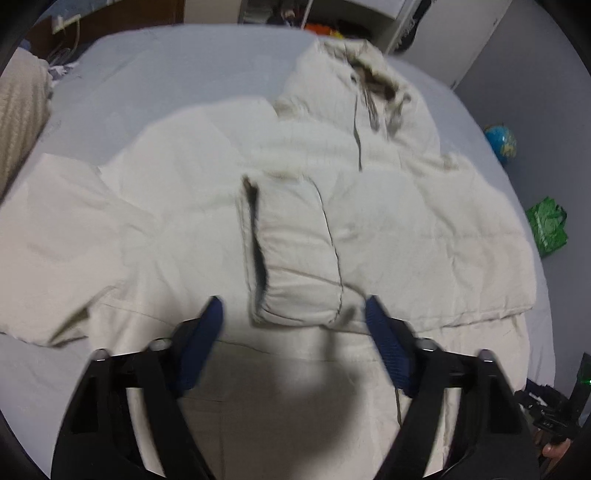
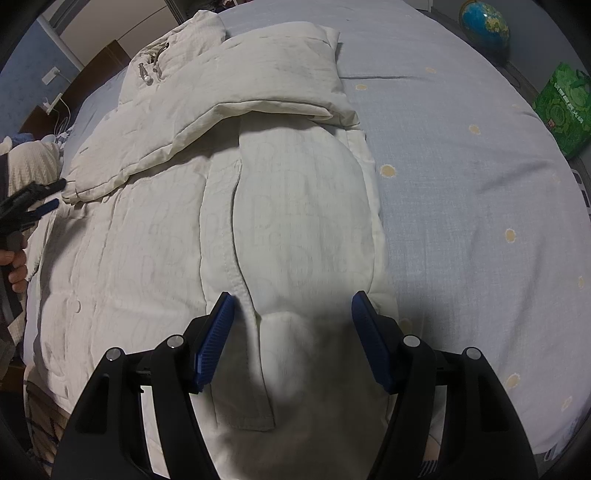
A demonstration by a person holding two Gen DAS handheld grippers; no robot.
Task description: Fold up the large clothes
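A large cream hooded puffer jacket (image 1: 406, 214) lies spread on a bed, hood at the far end. One sleeve (image 1: 295, 251) is folded across its body, cuff pointing at me. My left gripper (image 1: 293, 310) is open and empty, hovering just above and short of that cuff. In the right wrist view the jacket (image 2: 147, 240) fills the left and middle, with the sleeve (image 2: 229, 96) folded across the top. My right gripper (image 2: 291, 302) is open and empty above the jacket's lower right part. The left gripper (image 2: 46, 199) also shows at the left edge.
The bed (image 2: 480, 184) has a pale blue dotted sheet. A globe (image 2: 484, 24) and a green bag (image 2: 565, 107) sit on the floor beyond its right side. A knitted beige blanket (image 1: 18, 122) lies at the left. A wardrobe (image 1: 461, 33) stands behind.
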